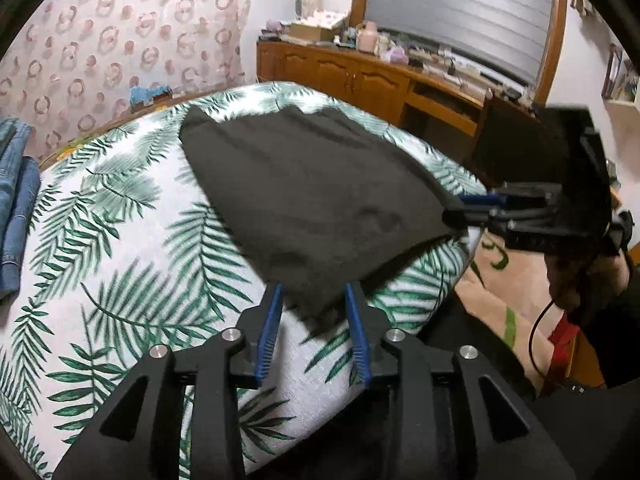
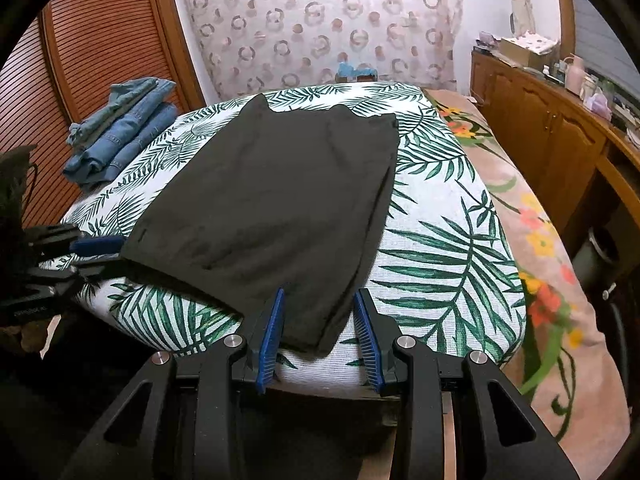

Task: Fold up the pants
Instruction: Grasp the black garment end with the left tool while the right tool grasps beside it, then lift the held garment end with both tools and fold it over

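Pants [image 2: 272, 196] lie flat on the leaf-print bed [image 2: 452, 248], near edge. Left gripper [image 1: 314, 304] and right gripper [image 2: 320, 312] straddle the near corners, jaws apart; pinch both corners evenly before lifting.

Dark charcoal pants [image 2: 276, 200], folded lengthwise into a long panel, lie flat across the middle of the frame in the right wrist view. The far end, upper centre, shows two small raised corners. The near end narrows toward lower centre. The fabric is mostly smooth, with faint creases. In the left wrist view the pants [image 1: 304, 196] fill the centre, their near edge blurred.
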`<state>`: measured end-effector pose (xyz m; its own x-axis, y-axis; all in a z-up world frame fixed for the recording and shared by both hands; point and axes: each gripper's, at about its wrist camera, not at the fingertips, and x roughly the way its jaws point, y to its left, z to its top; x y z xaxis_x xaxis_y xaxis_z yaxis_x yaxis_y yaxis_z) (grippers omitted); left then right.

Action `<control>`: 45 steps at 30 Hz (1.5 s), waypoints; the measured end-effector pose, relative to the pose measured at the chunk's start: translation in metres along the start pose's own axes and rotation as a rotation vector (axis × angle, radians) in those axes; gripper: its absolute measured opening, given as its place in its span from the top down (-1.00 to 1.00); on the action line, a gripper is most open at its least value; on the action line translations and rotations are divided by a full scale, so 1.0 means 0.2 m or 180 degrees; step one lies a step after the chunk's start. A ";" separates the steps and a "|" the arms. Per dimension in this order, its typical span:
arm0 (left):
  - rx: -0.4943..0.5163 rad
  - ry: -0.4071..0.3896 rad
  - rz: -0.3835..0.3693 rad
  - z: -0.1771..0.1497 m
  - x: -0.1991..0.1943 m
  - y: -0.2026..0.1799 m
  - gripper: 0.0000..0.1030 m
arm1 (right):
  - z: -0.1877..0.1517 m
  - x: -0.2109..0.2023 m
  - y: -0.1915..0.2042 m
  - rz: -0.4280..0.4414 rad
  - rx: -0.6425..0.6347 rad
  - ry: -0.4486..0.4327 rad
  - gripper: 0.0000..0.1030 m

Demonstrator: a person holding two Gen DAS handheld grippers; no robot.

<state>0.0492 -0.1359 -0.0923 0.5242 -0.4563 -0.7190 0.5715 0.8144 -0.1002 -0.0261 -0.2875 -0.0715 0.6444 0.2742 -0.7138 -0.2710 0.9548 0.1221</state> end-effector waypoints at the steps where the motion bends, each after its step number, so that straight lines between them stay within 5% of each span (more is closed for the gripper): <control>1: -0.0028 -0.0043 0.0008 0.01 -0.01 0.01 0.32 | 0.00 0.00 0.00 0.0002 -0.0005 0.0006 0.33; 7: -0.0270 -0.0125 -0.0022 0.04 -0.02 0.07 0.31 | 0.00 0.01 0.01 0.0041 -0.0011 0.0003 0.40; 17: -0.0428 0.0238 0.0043 0.03 0.14 0.12 0.31 | 0.00 0.01 0.04 0.0144 0.0010 -0.0017 0.67; 22: -0.0555 0.0167 -0.0079 0.02 0.14 0.12 0.12 | -0.01 0.02 0.05 0.0129 0.0015 -0.0057 0.70; 30: -0.0513 0.0134 -0.0092 0.01 0.14 0.09 0.10 | -0.02 0.02 0.07 0.0111 0.0009 -0.0078 0.70; 42: -0.0448 0.0167 -0.0174 0.00 0.12 0.06 0.37 | -0.01 0.03 0.08 0.0084 -0.0016 -0.0093 0.75; 45: -0.0437 0.0173 -0.0233 0.01 0.13 0.05 0.57 | 0.00 0.03 0.08 0.0076 -0.0053 -0.0094 0.79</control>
<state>0.0694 -0.1393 -0.1108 0.4473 -0.4992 -0.7421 0.5134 0.8228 -0.2440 -0.0275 -0.2701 -0.0737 0.6584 0.3003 -0.6902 -0.2983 0.9460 0.1270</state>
